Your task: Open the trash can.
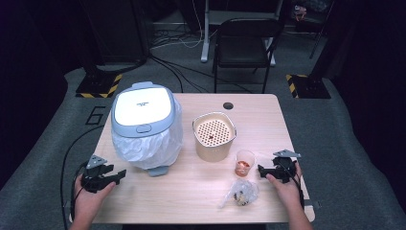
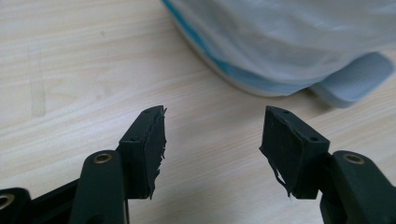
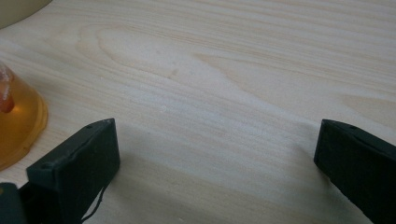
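A pale blue bin with a white lid (image 1: 142, 106) and a plastic liner stands at the table's left. My left gripper (image 1: 115, 172) hovers low over the table in front of it, open, nothing between its jaws. In the left gripper view the gripper (image 2: 212, 135) faces the bin's base (image 2: 261, 81) and its foot pedal (image 2: 355, 79). My right gripper (image 1: 261, 170) rests near the table's right edge, open wide and empty. In the right gripper view the gripper (image 3: 215, 144) has an orange cup (image 3: 16, 126) just left of its left jaw.
A beige tub with a perforated insert (image 1: 214, 136) stands mid-table. The small orange cup (image 1: 244, 163) is in front of it, and a clear bag holding something brown (image 1: 242, 192) lies near the front edge. A black chair (image 1: 244, 43) stands beyond the table (image 1: 182, 196).
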